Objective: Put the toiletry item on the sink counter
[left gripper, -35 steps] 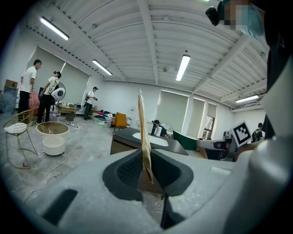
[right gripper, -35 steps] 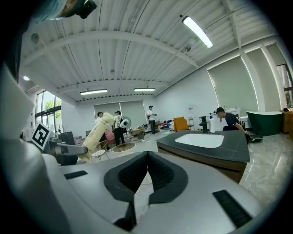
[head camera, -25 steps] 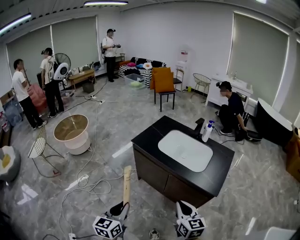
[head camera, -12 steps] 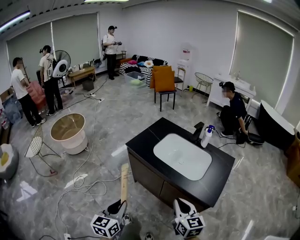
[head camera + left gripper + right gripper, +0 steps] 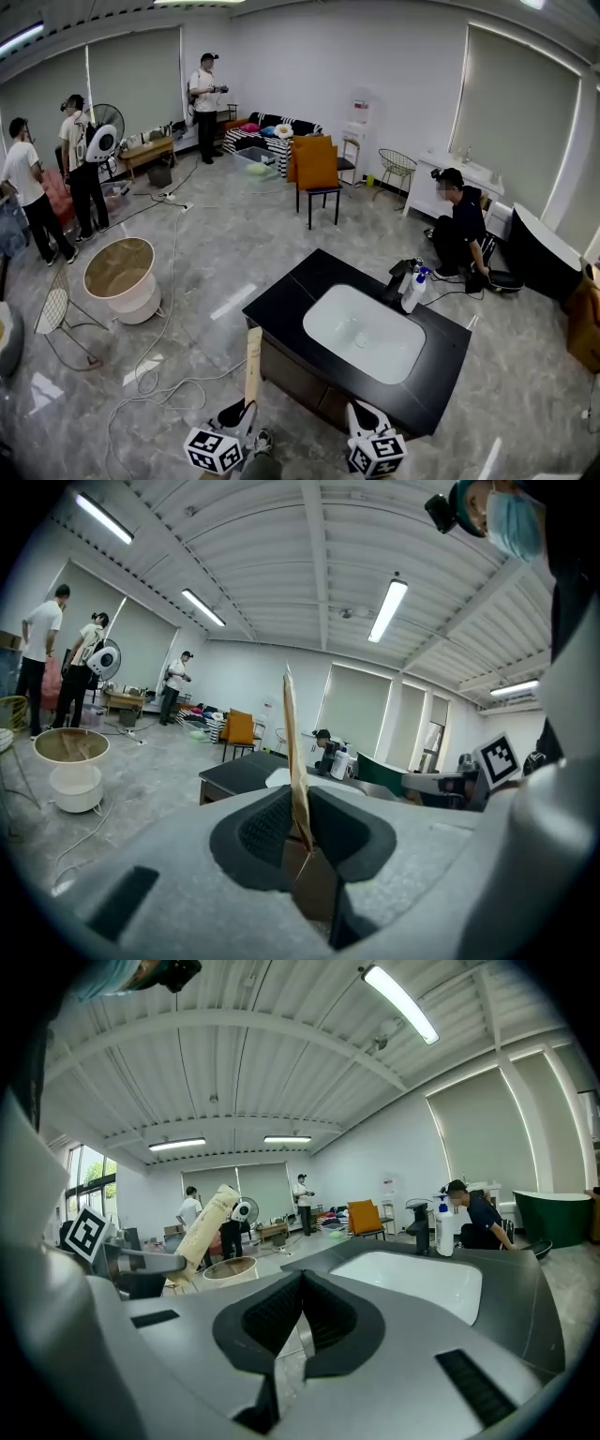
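The person has closed in on the black sink bench (image 5: pixel 286 305). Its white basin (image 5: pixel 364 334) sits lower and nearer in the head view than a second ago, and the bench's near corner now shows right at the tip of the tube (image 5: pixel 253 364). The tube itself has not shifted in its grip: the left hand-held gripper (image 5: pixel 298 829) stays clamped on its flat crimped end, holding it upright, clear of the bench. The right hand-held gripper (image 5: pixel 298 1321) has its jaws together on nothing. The approach looks nearly done, and the set-down has not yet begun.
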Tool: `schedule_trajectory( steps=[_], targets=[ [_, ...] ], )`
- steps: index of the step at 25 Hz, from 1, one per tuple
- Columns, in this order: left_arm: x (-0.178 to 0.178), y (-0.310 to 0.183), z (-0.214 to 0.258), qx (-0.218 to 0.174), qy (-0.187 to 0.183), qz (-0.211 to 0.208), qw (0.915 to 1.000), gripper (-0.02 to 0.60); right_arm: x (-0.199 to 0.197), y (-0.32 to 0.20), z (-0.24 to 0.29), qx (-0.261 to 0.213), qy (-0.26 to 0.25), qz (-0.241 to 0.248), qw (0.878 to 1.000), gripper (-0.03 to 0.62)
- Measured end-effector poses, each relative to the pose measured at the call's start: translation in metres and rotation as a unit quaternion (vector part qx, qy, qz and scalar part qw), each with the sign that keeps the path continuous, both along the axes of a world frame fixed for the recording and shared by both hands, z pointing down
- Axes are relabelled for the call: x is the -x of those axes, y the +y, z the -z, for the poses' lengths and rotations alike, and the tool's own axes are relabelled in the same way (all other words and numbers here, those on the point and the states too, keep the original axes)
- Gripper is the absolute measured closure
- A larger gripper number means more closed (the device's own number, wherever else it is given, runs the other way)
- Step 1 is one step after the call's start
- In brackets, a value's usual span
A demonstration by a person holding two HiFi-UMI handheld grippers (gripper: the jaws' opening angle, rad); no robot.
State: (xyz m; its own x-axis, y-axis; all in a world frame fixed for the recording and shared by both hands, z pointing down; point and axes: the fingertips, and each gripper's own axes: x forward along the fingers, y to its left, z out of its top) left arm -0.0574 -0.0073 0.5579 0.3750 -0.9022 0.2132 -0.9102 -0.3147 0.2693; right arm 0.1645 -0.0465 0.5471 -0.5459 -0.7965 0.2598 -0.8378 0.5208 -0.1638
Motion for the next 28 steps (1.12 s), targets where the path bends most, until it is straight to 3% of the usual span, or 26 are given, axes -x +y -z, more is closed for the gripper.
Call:
schedule_trajectory(
  steps=[16,22,28],
  targets=[
    [0.116,-0.165,-0.015,0.026,-0.021,-0.072,0.9968,0.526,0.118,-0.149,0.001,-0.012,0.012,-0.058,0.998,0.595],
    [0.138,-0.215,-0.025,0.027,-0.038,-0.095,0.9944,0.526,0.139,-0.184,0.001,-0.021,0.023,-0.062,0.998,0.594],
    [0.127,-0.264,-0.029,0.026,-0.031,-0.107,0.9935,0.526,0.134,-0.212,-0.006,-0.005,0.027,-0.076,0.997,0.594]
  ],
)
